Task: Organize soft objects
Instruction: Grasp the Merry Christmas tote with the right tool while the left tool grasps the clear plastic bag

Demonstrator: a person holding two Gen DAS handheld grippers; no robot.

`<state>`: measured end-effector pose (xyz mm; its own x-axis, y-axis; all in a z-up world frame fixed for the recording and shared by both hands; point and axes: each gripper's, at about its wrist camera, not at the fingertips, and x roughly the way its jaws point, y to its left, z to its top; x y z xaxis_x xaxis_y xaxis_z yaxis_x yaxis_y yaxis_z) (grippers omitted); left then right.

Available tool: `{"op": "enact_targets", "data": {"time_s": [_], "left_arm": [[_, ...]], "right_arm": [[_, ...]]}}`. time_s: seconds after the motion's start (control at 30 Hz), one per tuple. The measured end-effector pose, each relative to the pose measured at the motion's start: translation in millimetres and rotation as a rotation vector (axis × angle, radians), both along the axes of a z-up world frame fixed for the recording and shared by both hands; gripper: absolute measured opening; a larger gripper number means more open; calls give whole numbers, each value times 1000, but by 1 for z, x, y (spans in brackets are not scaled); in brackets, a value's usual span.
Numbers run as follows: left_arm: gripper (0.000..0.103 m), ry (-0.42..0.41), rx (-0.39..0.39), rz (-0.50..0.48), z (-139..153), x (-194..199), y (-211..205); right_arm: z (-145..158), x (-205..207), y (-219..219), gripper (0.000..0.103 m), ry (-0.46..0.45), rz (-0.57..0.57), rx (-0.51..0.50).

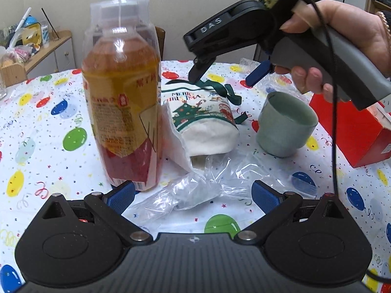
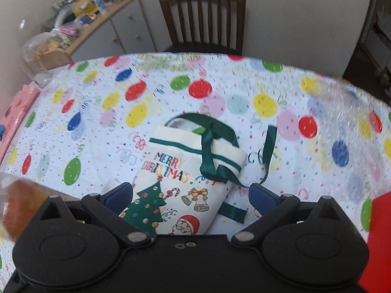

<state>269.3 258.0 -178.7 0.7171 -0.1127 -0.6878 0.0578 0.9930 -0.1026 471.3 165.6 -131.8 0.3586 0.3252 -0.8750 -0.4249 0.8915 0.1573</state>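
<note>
A white cloth "Merry Christmas" bag (image 2: 180, 183) with green ribbon handles lies on the balloon-print tablecloth (image 2: 97, 122); it also shows in the left wrist view (image 1: 205, 119). My right gripper (image 2: 190, 195) is open, hovering just above the bag with its jaws on either side of it; it also shows from outside in the left wrist view (image 1: 227, 73). My left gripper (image 1: 193, 195) is open and empty above a crumpled clear plastic bag (image 1: 193, 190). A white tissue (image 1: 176, 139) lies beside the cloth bag.
A tea bottle (image 1: 122, 102) under a clear cover stands at front left. A grey-green cup (image 1: 286, 124) and a red box (image 1: 354, 131) stand at right. A wooden chair (image 2: 202, 17) is behind the table, a cluttered sideboard (image 2: 97, 17) at back left.
</note>
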Motion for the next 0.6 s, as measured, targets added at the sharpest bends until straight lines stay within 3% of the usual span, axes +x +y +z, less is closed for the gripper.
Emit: {"op": "enact_targets", "data": {"time_s": [0.13, 0.3, 0.43, 0.6], "left_arm": [[101, 13, -16, -5, -8, 5, -2], [93, 31, -20, 9, -15, 11, -3], [89, 37, -14, 19, -18, 17, -7], [74, 53, 8, 37, -20, 24, -11]], "right_arm": [[-12, 6, 3, 100, 46, -15, 4], [-20, 8, 7, 97, 49, -12, -13], [-32, 6, 9, 87, 74, -13, -25], [-38, 4, 11, 80, 86, -15, -25]]}}
